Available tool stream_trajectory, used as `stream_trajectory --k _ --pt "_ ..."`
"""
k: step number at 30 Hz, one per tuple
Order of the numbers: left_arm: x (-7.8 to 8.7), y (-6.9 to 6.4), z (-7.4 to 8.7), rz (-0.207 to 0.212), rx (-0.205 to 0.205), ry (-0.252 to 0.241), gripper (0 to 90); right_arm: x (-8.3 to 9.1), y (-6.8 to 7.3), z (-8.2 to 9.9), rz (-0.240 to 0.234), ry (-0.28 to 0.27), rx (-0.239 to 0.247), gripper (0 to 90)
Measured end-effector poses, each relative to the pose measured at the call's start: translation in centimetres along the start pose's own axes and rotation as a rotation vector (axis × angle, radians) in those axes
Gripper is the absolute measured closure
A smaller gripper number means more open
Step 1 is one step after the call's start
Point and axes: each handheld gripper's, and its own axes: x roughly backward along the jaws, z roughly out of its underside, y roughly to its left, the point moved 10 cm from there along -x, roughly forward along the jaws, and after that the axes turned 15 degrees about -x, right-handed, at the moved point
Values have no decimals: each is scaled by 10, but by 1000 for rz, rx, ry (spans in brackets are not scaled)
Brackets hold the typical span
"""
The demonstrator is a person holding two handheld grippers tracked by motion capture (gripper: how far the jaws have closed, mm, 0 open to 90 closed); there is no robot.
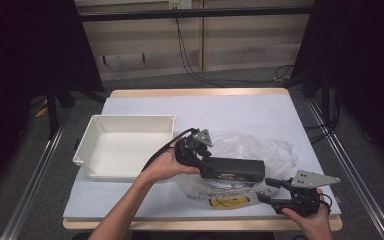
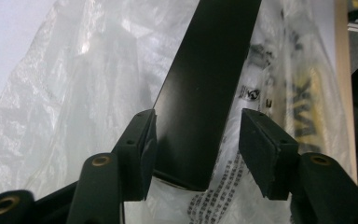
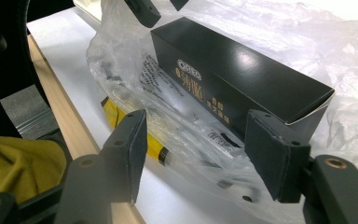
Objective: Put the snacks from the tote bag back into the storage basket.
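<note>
left gripper: nearest the box; jaws open, straddling its near end, one pad at its side, the other standing off.
box: long black carton, white lettering, lying on the plastic bag, long axis across the counter, running straight out from the left jaws.
right gripper: jaws open and empty, just off the box's far end.
</note>
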Motion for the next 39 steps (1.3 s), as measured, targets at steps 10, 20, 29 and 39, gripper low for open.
stream_trajectory --k 10,20,29,39 --pt "-12 1 6 12 -26 40 336 -2 2 0 -17 4 0 374" --pt "-20 5 12 18 -40 53 248 -4 0 1 -17 8 -4 351" --pt "-27 3 14 32 -67 84 251 -6 -1 2 -16 16 -7 343" --pt "-31 1 17 50 -85 140 234 -7 -3 4 -9 27 -15 316"
